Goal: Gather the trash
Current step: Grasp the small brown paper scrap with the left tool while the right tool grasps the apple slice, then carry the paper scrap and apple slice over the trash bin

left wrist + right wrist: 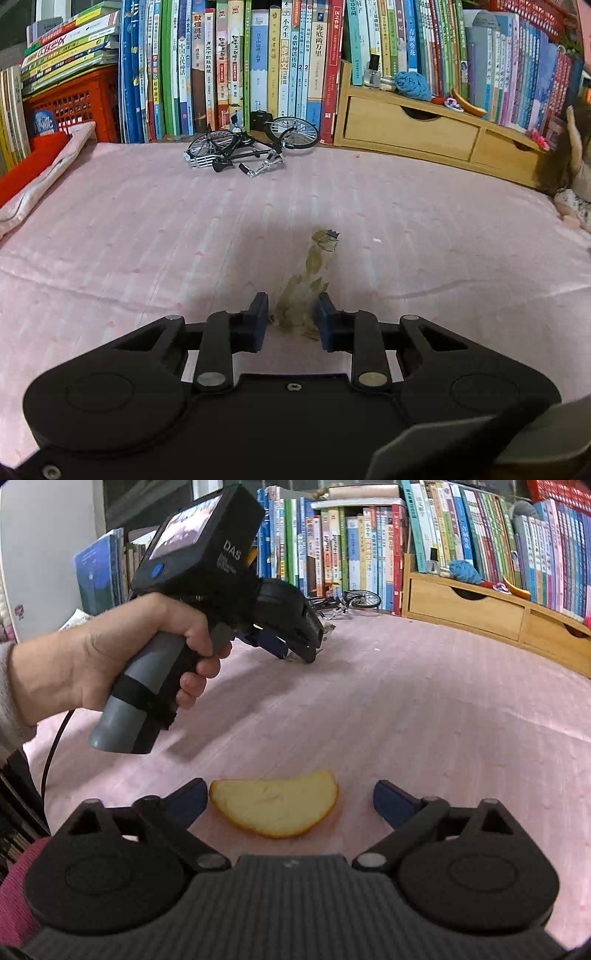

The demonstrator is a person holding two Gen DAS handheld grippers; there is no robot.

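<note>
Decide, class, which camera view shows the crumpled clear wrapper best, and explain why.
The left wrist view: the crumpled clear wrapper stands in mid-frame, squeezed between the left gripper fingers. In the right wrist view only a scrap shows beneath the left gripper, which hides the rest.

orange peel (275, 805) between wide-apart right gripper (290, 801) fingers, pink cloth (424, 720), hand (122, 653) holding left gripper (301, 653)

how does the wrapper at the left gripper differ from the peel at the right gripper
The wrapper is clear, crumpled and sticks up; the peel is yellow-orange and lies flat. The left gripper is pinching the wrapper; the right gripper stands open around the peel. Both rest on the pink cloth.
</note>
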